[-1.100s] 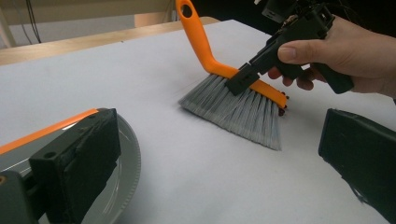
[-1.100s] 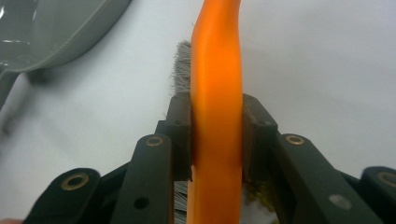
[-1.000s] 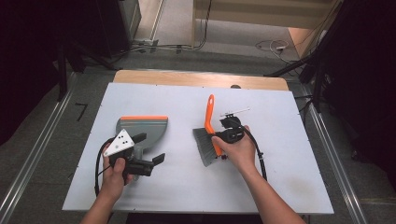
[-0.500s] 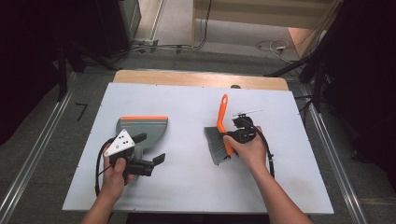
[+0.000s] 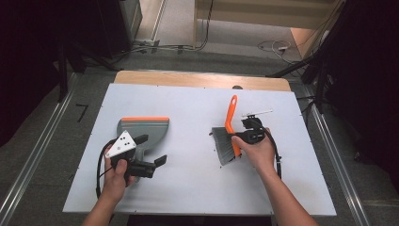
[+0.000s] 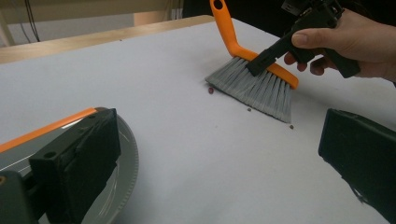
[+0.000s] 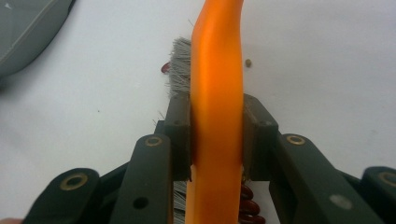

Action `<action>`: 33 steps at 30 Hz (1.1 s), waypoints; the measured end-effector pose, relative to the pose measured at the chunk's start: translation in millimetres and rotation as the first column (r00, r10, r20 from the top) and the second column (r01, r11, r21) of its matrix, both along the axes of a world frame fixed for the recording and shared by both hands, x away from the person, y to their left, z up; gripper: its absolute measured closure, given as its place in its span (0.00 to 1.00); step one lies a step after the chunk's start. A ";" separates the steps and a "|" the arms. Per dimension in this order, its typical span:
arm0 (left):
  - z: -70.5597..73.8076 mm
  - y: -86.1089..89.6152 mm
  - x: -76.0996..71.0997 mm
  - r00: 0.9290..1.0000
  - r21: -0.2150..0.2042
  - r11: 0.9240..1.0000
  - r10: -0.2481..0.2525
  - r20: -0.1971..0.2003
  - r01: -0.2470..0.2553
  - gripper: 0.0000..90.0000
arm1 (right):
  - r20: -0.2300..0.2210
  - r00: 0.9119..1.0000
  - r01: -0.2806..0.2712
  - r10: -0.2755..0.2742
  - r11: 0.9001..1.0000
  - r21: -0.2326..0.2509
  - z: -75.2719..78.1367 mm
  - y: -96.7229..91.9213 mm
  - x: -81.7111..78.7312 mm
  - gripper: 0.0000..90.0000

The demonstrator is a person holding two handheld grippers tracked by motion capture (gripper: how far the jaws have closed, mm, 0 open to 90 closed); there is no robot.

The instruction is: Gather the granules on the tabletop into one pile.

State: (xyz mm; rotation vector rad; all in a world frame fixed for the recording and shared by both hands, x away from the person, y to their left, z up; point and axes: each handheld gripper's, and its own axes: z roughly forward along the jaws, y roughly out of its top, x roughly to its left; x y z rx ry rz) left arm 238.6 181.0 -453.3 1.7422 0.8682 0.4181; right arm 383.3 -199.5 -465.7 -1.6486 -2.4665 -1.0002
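A white rectangular table (image 5: 197, 183) carries a grey plastic dustpan with an orange front edge (image 5: 142, 129) on its left half. Beside it, the left gripper (image 5: 153, 150) hovers with jaws wide apart, holding nothing. At centre right, the right gripper (image 7: 217, 140) is clamped on the orange-handled hand brush with grey bristles (image 5: 227, 136), bristles on the tabletop. Tiny dark crumbs (image 6: 211, 90) lie near the bristles.

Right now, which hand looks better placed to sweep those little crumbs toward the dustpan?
The right. Its gripper is already shut on the brush, whose bristles rest beside the crumbs. The left gripper sits open by the dustpan.
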 end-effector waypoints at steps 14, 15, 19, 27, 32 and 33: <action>0.3 -0.5 0.6 1.000 -0.001 1.000 0.001 0.001 -0.001 0.00 | -0.011 1.000 0.022 -0.022 0.996 0.082 5.8 -5.9 -1.0 0.75; 0.6 -0.5 0.6 1.000 -0.001 1.000 0.001 0.002 -0.001 0.00 | -0.008 1.000 0.022 -0.022 0.997 0.080 7.3 -4.8 -1.4 0.75; 1.5 -0.6 0.3 1.000 -0.003 1.000 0.000 0.007 0.000 0.00 | 0.024 1.000 0.008 -0.010 0.997 0.078 15.7 3.0 -3.9 0.76; 2.0 -0.5 0.3 1.000 -0.005 1.000 -0.002 0.010 0.002 0.00 | 0.060 0.998 -0.038 0.032 0.995 0.097 33.4 26.2 -5.7 0.76; 2.3 0.6 0.3 1.000 -0.005 1.000 0.001 0.010 -0.001 0.00 | 0.055 0.997 -0.061 0.056 0.993 0.103 34.9 47.8 -3.4 0.76; 2.3 0.7 0.3 1.000 -0.005 1.000 0.001 0.010 -0.001 0.00 | 0.049 0.997 -0.064 0.059 0.993 0.099 33.1 51.9 -2.4 0.76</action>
